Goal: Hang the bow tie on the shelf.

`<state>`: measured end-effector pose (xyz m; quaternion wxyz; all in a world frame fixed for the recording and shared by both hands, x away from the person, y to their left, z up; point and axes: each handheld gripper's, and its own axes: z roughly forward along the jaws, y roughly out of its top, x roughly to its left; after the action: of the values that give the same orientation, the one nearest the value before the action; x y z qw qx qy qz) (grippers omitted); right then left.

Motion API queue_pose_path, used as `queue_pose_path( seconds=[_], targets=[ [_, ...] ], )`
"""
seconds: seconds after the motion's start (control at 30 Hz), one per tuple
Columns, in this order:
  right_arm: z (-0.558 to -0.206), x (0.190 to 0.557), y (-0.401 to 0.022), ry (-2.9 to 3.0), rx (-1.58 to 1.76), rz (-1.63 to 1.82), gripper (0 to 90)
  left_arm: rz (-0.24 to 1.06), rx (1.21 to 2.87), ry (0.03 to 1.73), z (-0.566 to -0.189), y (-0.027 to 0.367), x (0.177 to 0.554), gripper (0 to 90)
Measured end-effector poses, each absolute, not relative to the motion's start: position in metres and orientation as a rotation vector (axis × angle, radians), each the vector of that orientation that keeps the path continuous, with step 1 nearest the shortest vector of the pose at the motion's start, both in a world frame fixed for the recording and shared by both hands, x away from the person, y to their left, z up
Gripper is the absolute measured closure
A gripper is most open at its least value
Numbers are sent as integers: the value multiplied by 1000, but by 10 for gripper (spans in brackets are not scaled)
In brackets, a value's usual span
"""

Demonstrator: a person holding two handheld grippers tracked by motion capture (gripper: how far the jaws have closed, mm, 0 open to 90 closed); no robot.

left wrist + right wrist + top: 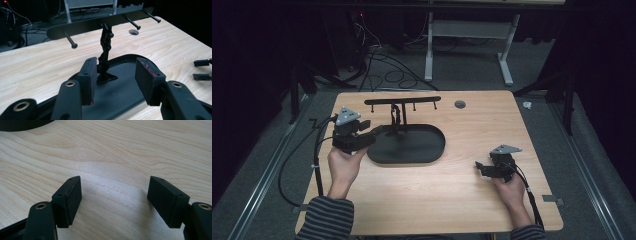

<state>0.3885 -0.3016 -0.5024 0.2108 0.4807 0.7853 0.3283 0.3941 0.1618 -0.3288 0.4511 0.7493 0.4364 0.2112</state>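
Wooden table point(452, 190), unlabelled black stand point(404, 145)

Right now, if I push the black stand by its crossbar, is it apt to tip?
Probably not easily: the black stand sits on a broad, flat oval base. Its post looks thin, so it may flex. On smooth wood, the whole stand could slide rather than topple.

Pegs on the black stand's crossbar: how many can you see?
4. One at the bar's left end, one at the centre behind the post, one right of centre, one at the right end.
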Motion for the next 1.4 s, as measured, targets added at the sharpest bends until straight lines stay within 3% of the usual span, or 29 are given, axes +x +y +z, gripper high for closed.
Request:
queue_pose_path(
  seconds=[1.4],
  targets=[
    [-502,388,-301,2183,1337,913,287,470,1789,1107,-357,175,344,468]
  ],
)
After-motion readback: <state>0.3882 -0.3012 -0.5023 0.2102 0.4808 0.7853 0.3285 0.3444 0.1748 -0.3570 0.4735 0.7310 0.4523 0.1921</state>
